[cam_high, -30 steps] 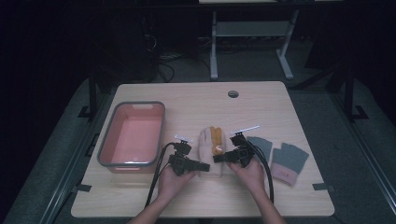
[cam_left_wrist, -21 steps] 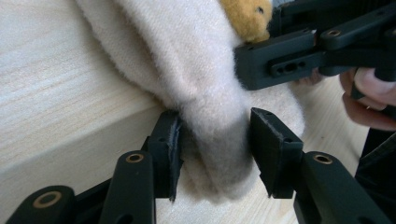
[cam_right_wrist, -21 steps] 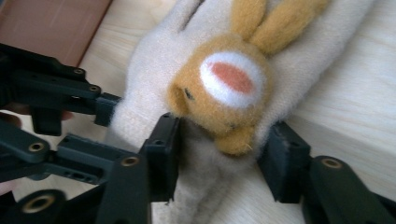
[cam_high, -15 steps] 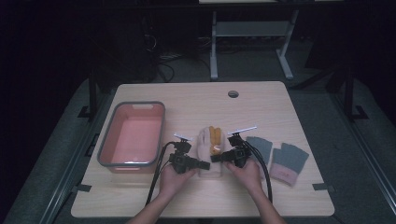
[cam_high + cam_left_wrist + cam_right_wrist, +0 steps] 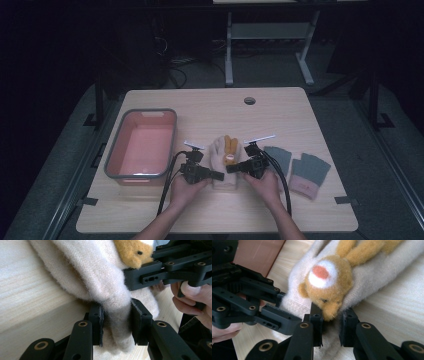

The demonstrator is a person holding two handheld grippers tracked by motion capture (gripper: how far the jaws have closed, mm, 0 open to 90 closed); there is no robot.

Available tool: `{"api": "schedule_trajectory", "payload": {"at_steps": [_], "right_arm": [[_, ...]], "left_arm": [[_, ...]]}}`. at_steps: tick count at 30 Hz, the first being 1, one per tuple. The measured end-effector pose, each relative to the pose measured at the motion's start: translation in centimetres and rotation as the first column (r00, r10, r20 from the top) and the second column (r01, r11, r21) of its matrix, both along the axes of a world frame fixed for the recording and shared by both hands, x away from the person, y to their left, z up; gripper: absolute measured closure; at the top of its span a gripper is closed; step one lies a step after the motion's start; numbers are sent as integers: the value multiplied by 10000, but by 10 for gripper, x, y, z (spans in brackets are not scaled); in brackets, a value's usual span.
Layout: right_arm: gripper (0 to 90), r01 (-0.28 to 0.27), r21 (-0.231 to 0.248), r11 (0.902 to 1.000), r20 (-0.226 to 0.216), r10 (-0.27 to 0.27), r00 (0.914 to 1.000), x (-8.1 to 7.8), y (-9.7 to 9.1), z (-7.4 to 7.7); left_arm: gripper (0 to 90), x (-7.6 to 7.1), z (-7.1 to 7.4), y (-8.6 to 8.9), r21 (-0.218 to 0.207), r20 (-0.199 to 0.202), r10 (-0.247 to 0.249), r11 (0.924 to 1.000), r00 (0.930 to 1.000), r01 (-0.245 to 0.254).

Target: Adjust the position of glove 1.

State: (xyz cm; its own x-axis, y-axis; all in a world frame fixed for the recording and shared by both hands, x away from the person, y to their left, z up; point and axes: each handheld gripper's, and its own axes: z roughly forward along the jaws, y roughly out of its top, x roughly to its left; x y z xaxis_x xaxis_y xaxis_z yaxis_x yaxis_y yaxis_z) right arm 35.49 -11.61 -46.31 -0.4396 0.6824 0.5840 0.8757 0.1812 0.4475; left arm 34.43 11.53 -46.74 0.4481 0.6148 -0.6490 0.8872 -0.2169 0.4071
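Both pairs of jaws have just been closing, and now each one is pinching the cream mitten at its cuff end. In the left gripper view the left gripper is squeezing a fold of the fluffy cloth between its pads; in the right gripper view the right gripper is biting the cloth just under the orange animal face. Seen from above, the mitten is lying in the middle of the table, its tip pointing to 12 o'clock, with the pink tub at 9 o'clock and two grey gloves at 3 o'clock. I judge that the hands are now ready for lifting it, perhaps toward the tub.
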Motion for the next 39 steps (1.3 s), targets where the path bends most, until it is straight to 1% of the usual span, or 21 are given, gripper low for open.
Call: {"api": "schedule_trajectory", "payload": {"at_steps": [1, 4, 6, 7, 8, 9, 10, 11, 13, 14, 15, 19, 21, 22, 23, 27, 31, 32, 34, 35, 39], "right_arm": [[768, -29, 74, 10000, 131, 28, 9999, 0, -1, 1], [772, -20, 168, 9999, 92, 18, 10000, 0, -1, 2], [776, -66, 239, 9997, 210, 61, 9998, 0, -2, 4], [776, -16, 252, 9997, 140, 12, 9999, -1, -2, 5], [777, -56, 309, 9995, 287, 47, 9996, -1, -2, 6], [778, -27, 303, 9995, 219, 20, 9998, -1, -1, 7], [779, -139, 254, 9996, 366, 130, 9992, -1, -2, 8], [779, -89, 234, 9997, 281, 83, 9996, -1, -1, 10], [780, -159, 253, 9996, 490, 146, 9987, -1, -1, 13], [781, -106, 282, 9995, 445, 94, 9990, -1, 0, 15], [782, -113, 412, 9991, 550, 90, 9984, -1, -2, 17], [783, -89, 518, 9986, 484, 64, 9988, -1, -4, 18], [784, -22, 674, 9977, 499, -12, 9988, -1, -4, 20], [784, -26, 753, 9972, 524, -14, 9986, -1, -5, 21], [784, -33, 735, 9973, 511, -5, 9987, -1, -5, 23], [784, -78, 611, 9981, 623, 40, 9980, -1, -4, 28], [785, -90, 644, 9979, 759, 41, 9971, -1, -3, 37], [785, -90, 644, 9979, 759, 41, 9971, -1, -3, 37], [786, -38, 773, 9970, 756, -21, 9971, -1, -3, 39], [787, -33, 928, 9957, 693, -32, 9976, 0, -3, 38], [787, -27, 1040, 9946, 703, -46, 9975, 0, -1, 38]], "left_arm": [[671, 0, 1, 0, 11, 93, -55, 10000, 9999, 55], [674, 1, 3, 1, -8, 148, -7, 10000, 9999, 7], [676, 1, 4, 1, -55, 148, 21, 10000, 9999, -20], [676, 1, 5, 2, -77, 184, 26, 10000, 9998, -24], [677, 1, 6, 2, -85, 221, 19, 10000, 9998, -18], [678, 1, 7, 3, -121, 231, 29, 9999, 9997, -26], [678, 1, 8, 3, -115, 204, 62, 9999, 9998, -60], [679, 1, 8, 4, -136, 248, 72, 9999, 9997, -68], [678, 1, 10, 5, -229, 320, 59, 9997, 9995, -52], [678, 1, 11, 5, -261, 360, 62, 9996, 9993, -52], [679, 1, 13, 6, -309, 379, 92, 9995, 9992, -81], [680, 2, 17, 6, -354, 468, 20, 9994, 9989, -4], [680, 2, 19, 7, -420, 535, -12, 9991, 9986, 34], [680, 2, 20, 7, -458, 490, 9, 9989, 9988, 13], [680, 3, 21, 8, -446, 578, -72, 9990, 9983, 98], [680, 3, 25, 9, -512, 636, -72, 9986, 9980, 105], [680, 3, 31, 10, -591, 739, -43, 9982, 9973, 86], [680, 3, 32, 11, -599, 762, -61, 9981, 9971, 107], [681, 4, 34, 12, -601, 787, -99, 9981, 9969, 147], [681, 4, 36, 14, -594, 819, -114, 9981, 9966, 163], [681, 4, 36, 16, -667, 826, -81, 9977, 9965, 137]]}}
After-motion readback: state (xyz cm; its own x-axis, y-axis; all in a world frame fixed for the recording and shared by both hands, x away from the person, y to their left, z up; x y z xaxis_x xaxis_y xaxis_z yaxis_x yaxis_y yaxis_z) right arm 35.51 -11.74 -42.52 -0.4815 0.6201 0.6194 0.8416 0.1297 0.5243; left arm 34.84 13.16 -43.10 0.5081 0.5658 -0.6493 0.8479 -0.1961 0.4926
